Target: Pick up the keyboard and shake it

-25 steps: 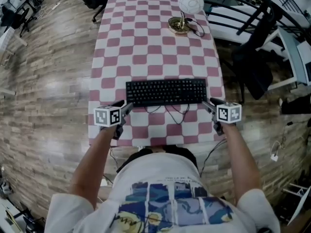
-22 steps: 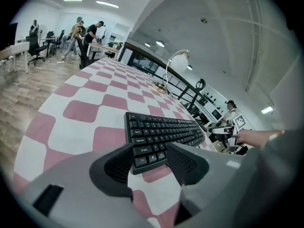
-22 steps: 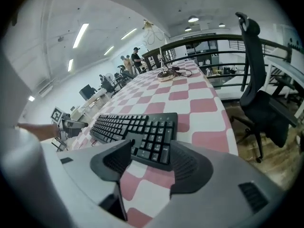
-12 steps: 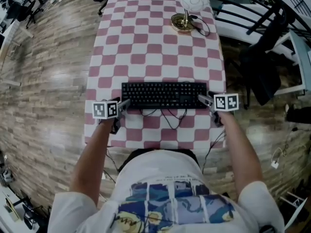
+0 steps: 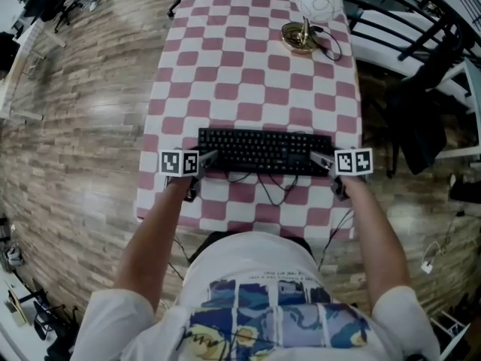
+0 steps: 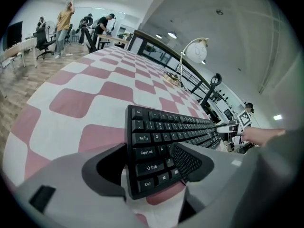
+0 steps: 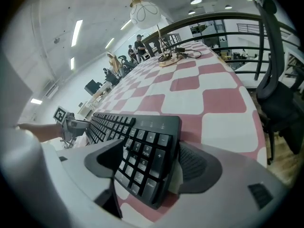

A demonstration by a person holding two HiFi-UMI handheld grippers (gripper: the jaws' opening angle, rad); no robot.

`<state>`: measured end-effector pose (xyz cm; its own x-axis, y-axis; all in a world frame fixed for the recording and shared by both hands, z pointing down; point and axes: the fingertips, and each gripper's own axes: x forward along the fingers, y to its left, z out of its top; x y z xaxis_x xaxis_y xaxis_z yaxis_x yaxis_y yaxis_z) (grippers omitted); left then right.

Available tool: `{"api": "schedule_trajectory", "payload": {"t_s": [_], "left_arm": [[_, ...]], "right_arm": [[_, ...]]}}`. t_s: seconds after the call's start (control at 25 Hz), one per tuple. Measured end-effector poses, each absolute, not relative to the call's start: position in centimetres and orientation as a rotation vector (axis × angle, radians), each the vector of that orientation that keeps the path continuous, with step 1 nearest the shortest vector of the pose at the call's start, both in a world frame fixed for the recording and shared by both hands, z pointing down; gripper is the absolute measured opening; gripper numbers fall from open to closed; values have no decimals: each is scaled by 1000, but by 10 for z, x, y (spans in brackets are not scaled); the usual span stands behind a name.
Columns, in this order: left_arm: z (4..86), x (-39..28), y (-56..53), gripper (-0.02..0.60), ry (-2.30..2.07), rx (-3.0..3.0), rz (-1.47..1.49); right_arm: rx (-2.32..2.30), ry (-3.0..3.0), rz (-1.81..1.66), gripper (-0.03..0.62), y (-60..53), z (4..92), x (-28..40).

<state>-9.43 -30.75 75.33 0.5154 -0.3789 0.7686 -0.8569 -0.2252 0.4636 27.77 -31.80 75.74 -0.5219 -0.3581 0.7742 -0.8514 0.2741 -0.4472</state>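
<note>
A black keyboard (image 5: pixel 263 151) lies flat on the pink-and-white checked table (image 5: pixel 248 74), near its front edge. My left gripper (image 5: pixel 209 159) stands at the keyboard's left end and my right gripper (image 5: pixel 319 160) at its right end. In the left gripper view the jaws are opening around the end with the Ctrl and Shift keys (image 6: pixel 152 167); the pads do not press on it. In the right gripper view the jaws are also opening, with the number-pad end (image 7: pixel 142 158) between them and a gap at the right pad (image 7: pixel 192 163).
A brass lamp with a white globe shade (image 5: pixel 312 17) stands at the table's far right corner. The keyboard's black cable (image 5: pixel 267 183) loops toward the front edge. A black chair (image 5: pixel 421 119) and railings stand right of the table. People are at distant desks (image 6: pixel 64 25).
Both grippers have moved forward from the keyboard's front corners until they straddle its two ends. Their jaws stand wider than before. The keyboard has stayed on the table.
</note>
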Motion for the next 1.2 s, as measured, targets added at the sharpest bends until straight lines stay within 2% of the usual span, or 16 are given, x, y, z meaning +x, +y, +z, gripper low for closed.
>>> {"api": "schedule_trajectory", "payload": {"t_s": [0.72,1.2], "left_arm": [[756,-92,-309,302,-1073,1805,693],[717,-98,-317,302,-1177,1922,648]], "right_arm": [[1122,-1989,1146,351,-317,762,277],[1207,-2107,962,347,-327,717,270]]}}
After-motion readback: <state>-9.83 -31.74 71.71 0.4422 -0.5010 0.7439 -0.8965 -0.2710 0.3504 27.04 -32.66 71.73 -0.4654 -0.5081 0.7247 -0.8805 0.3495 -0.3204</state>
